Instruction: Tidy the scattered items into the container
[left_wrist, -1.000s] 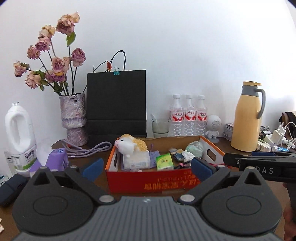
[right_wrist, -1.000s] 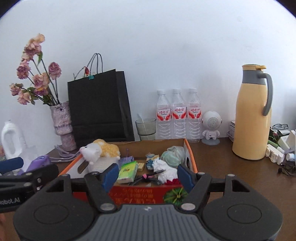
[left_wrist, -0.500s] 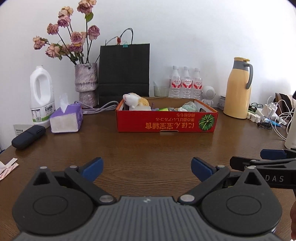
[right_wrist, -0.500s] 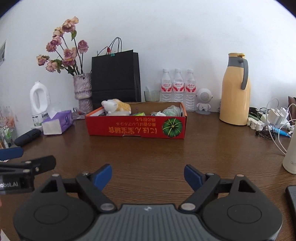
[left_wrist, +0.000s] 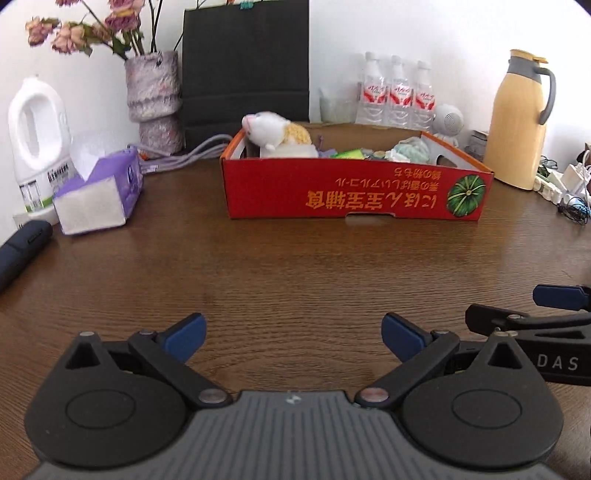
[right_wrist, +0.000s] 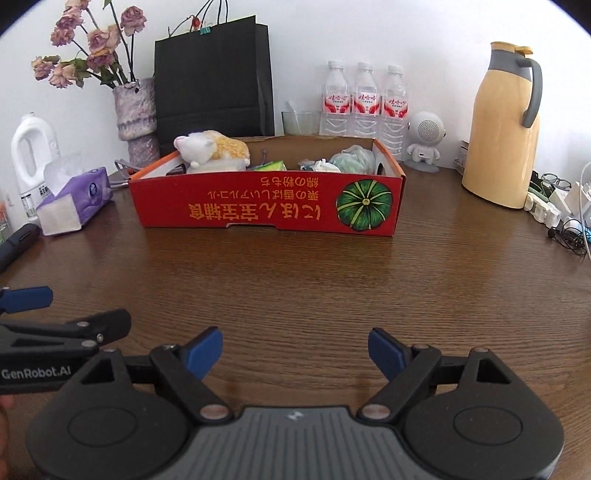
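Both grippers, left (left_wrist: 291, 338) and right (right_wrist: 295, 350), wide apart, nothing between the jaws, low over bare table (right_wrist: 332, 280). Box (right_wrist: 269, 206) at 12 o'clock, already filled. Risk: plush (right_wrist: 210, 149) sits above the rim, may tumble out if the box is bumped.

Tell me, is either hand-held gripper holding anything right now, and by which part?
Nothing is held. The left hand-held gripper and the right hand-held gripper both stand open over bare table, short of the red box.
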